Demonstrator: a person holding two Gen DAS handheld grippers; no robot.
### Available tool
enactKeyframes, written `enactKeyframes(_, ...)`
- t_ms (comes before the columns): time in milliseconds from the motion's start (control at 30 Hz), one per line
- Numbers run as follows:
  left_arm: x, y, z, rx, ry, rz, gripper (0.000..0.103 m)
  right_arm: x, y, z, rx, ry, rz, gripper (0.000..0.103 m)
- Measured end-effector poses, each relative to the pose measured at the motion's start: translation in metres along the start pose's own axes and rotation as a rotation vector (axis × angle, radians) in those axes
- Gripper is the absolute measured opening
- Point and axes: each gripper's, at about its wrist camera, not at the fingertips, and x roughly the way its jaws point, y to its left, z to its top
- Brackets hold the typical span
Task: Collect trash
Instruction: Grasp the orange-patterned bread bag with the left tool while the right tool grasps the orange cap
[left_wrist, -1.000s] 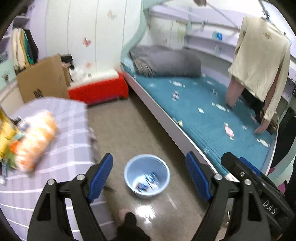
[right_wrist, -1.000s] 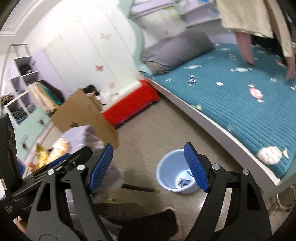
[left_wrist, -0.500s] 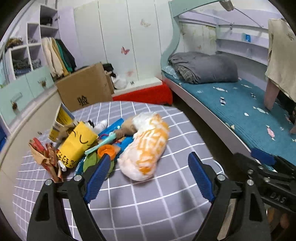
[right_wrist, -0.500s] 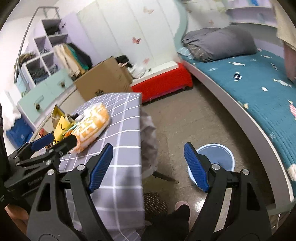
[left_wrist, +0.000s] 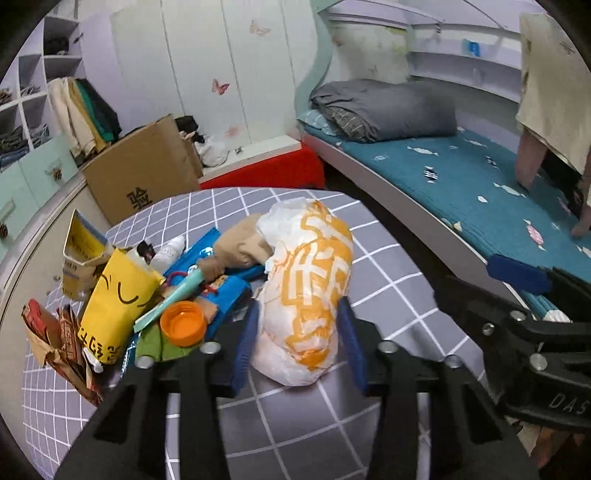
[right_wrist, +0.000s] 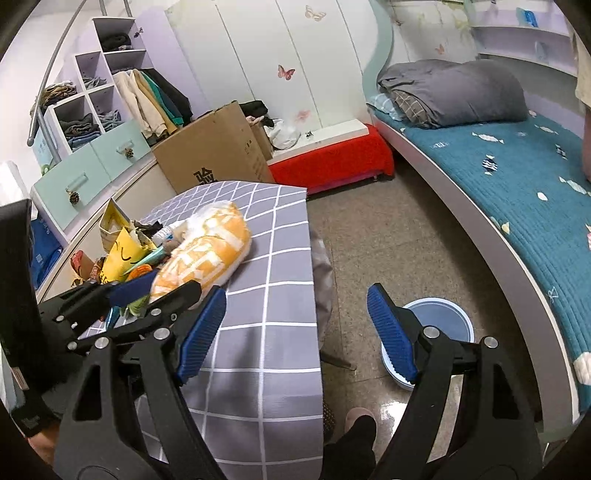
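Note:
A white plastic bag with orange print (left_wrist: 306, 288) (right_wrist: 203, 254) lies on the grey checked table (left_wrist: 332, 424). My left gripper (left_wrist: 298, 343) straddles the bag's near end; its jaws are closing and the blue pads touch both sides of the bag. Left of the bag sits a trash pile: a yellow packet (left_wrist: 114, 306), an orange cap (left_wrist: 183, 323), blue wrappers (left_wrist: 225, 291) and crumpled brown paper (left_wrist: 240, 247). My right gripper (right_wrist: 295, 332) hangs open and empty over the table's right edge. A light blue bin (right_wrist: 439, 317) stands on the floor behind its right finger.
A cardboard box (left_wrist: 144, 177) and a red bench (left_wrist: 266, 173) stand behind the table. A bed with a teal cover (left_wrist: 480, 192) runs along the right. Open shelves and drawers (right_wrist: 85, 122) fill the left wall. A person's foot (right_wrist: 358, 424) is on the floor.
Both views swung left from the floor bin to the table. My left gripper moved in around the white and orange bag and its jaws narrowed onto it. The right jaws stayed wide.

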Motion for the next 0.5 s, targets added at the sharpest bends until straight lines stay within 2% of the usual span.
enactKeyframes(100, -0.016, 0.005, -0.005, -0.018, -0.042, -0.011, 0.035, -0.003, 0.006, 0.003, 0.005, -0.008, 0.019, 0.078)
enactKeyframes(233, -0.046, 0.032, -0.011, -0.1, -0.104, 0.004, 0.034, 0.0, 0.023, 0.008, -0.017, 0.0, 0.049, 0.078)
enactKeyframes(300, -0.062, 0.053, -0.015, -0.147, -0.139, 0.027, 0.034, 0.004, 0.036, 0.009, -0.043, 0.009, 0.063, 0.078)
enactKeyframes(333, -0.071, 0.065, -0.017, -0.17, -0.156, 0.061, 0.034, 0.006, 0.041, 0.01, -0.05, 0.013, 0.072, 0.078)
enactKeyframes(500, -0.084, 0.103, -0.029, -0.229, -0.156, 0.156, 0.034, 0.028, 0.083, 0.012, -0.13, 0.07, 0.119, 0.078)
